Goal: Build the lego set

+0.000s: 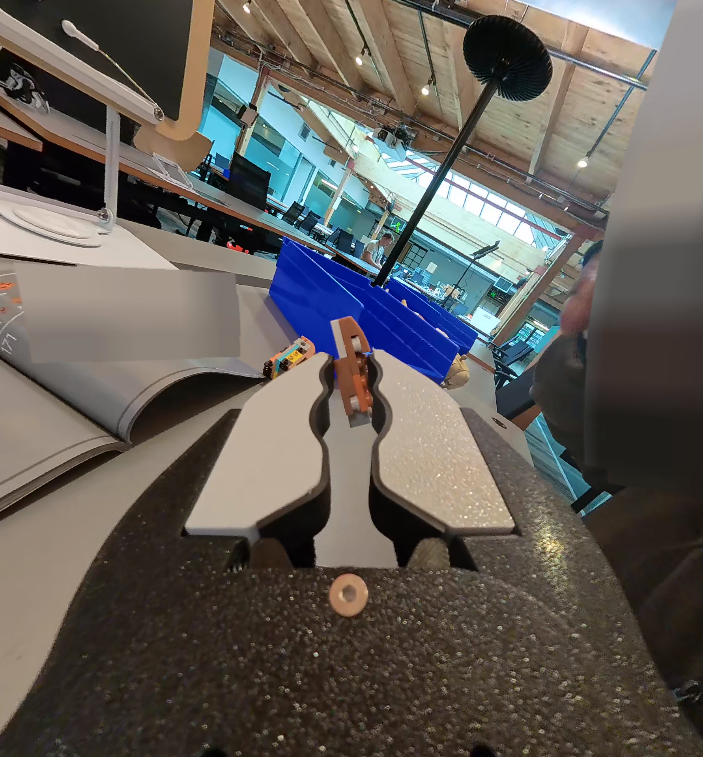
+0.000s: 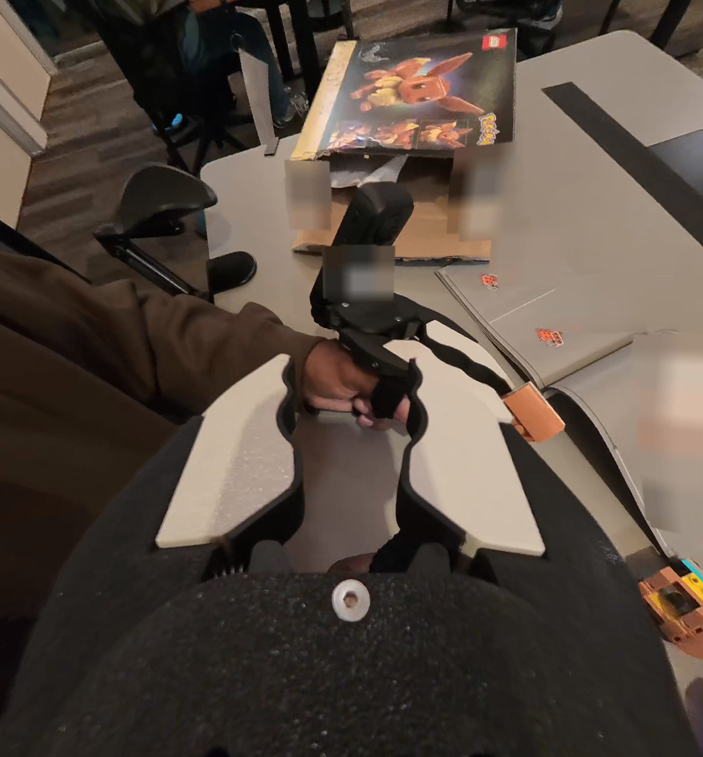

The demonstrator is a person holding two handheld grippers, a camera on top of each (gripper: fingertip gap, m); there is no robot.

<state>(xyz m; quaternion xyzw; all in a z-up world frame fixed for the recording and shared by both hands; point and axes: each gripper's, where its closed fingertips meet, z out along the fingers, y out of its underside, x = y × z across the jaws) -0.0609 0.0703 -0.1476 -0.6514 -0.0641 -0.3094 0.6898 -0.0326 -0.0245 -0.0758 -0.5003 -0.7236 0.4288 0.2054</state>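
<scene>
Grey table (image 2: 587, 196), printed set box (image 2: 415, 90), left gripper (image 1: 352, 364) gripping brown piece (image 1: 356, 381)

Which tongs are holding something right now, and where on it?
Left tongs pinch the brown lego piece around its middle, both ends sticking out. Right tongs are open and empty.

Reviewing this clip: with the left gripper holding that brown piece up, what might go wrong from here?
1. The left gripper pinches the brown lego piece only near its fingertips, and the piece sits tilted, so it might twist or slip free.
2. The right gripper is open and empty, so nothing supports a drop.
3. The multicoloured sub-assembly lies loose beside the open instruction booklet; a careless sweep might knock it.
</scene>
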